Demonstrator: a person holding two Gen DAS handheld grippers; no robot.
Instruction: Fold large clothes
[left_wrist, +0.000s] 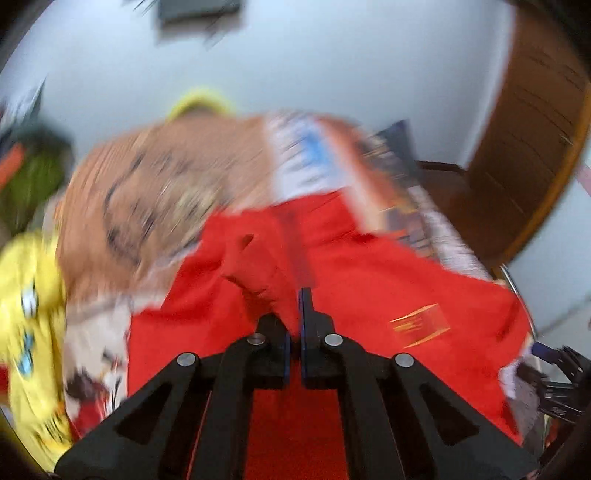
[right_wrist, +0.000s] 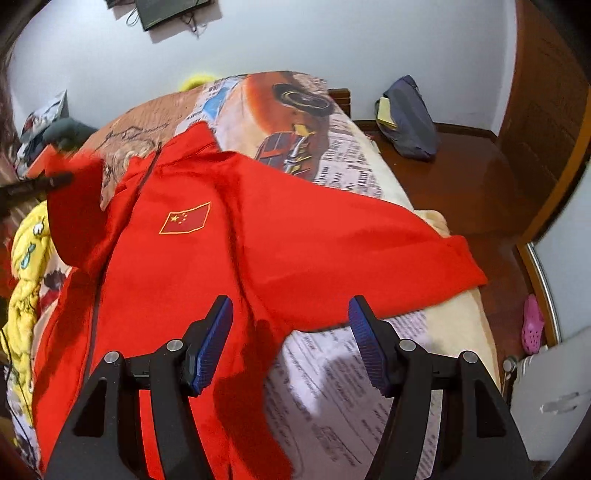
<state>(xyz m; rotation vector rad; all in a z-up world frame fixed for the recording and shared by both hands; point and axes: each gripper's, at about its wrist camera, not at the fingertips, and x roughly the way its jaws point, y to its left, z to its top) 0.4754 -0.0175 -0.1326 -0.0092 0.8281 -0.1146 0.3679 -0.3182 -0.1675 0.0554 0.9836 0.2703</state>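
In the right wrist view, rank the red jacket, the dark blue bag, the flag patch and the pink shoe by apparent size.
1. Red jacket
2. Dark blue bag
3. Flag patch
4. Pink shoe
The bag and shoe lie farther from the camera, so this ranks appearance only.

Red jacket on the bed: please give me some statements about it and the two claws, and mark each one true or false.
1. The left claw is shut on the red jacket. True.
2. The right claw is also shut on cloth. False: its fingers stand wide apart and hold nothing.
3. The jacket carries a flag badge with yellow stars. True.
4. The jacket lies on the wooden floor. False: it lies on the printed bedspread.
5. A pink shoe is on the floor beside the bed. True.
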